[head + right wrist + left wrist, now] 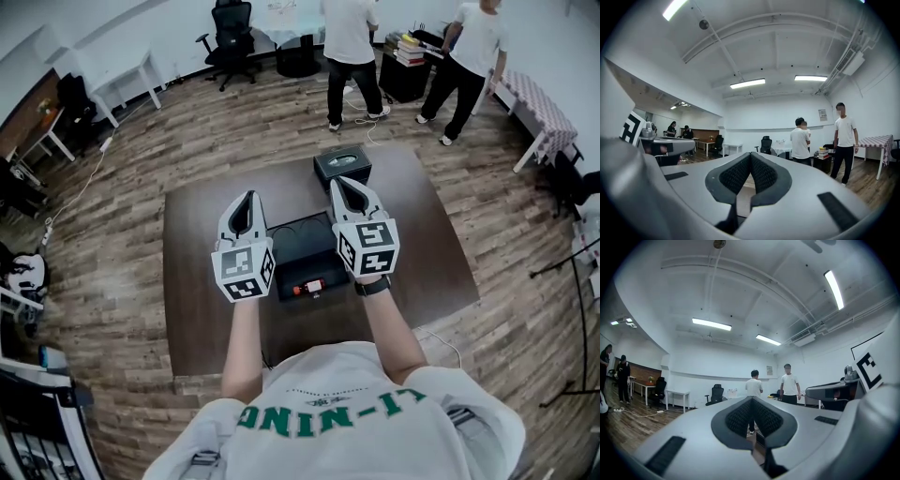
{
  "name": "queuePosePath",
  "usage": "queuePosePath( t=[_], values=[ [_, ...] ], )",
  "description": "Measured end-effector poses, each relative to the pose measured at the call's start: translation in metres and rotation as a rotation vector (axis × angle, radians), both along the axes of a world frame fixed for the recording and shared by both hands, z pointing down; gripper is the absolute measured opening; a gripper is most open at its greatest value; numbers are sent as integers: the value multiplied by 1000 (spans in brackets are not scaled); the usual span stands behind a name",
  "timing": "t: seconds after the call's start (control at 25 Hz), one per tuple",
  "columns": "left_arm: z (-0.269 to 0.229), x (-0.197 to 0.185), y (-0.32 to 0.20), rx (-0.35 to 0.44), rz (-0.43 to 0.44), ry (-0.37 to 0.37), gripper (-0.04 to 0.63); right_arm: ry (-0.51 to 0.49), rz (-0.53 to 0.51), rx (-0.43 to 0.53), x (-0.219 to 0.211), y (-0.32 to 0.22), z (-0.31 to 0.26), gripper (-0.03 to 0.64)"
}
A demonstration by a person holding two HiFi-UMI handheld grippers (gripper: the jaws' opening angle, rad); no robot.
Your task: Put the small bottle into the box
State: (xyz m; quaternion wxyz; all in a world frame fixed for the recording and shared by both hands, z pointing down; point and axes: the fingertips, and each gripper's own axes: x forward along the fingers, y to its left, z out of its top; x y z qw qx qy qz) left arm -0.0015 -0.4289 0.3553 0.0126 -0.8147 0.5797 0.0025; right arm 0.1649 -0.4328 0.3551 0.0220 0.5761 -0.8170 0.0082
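A small bottle [309,287] with a red-orange label lies on its side at the near end of the open black box [298,239] in the middle of the dark brown table [202,281]. Both grippers are held above the table, on either side of the box, pointing away from me. My left gripper [247,199] [752,399] is shut with nothing between its pads. My right gripper [340,184] [750,154] is shut and empty too. Neither touches the bottle or the box.
A second dark box [342,166] stands at the table's far edge. Two people [352,56] [469,56] stand on the wooden floor beyond it, near a low cabinet with stacked books [410,52]. An office chair [230,37] and white tables stand further back.
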Motion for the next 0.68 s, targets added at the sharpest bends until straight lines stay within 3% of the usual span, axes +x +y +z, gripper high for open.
queuePosePath(
  t=[0.48, 0.68],
  values=[
    [9, -4, 11, -10, -35, 1, 8, -44, -3, -17, 7, 14, 5, 14],
    [12, -7, 26, -15, -30, 22, 8, -17, -20, -4, 4, 30, 0, 14]
  ],
)
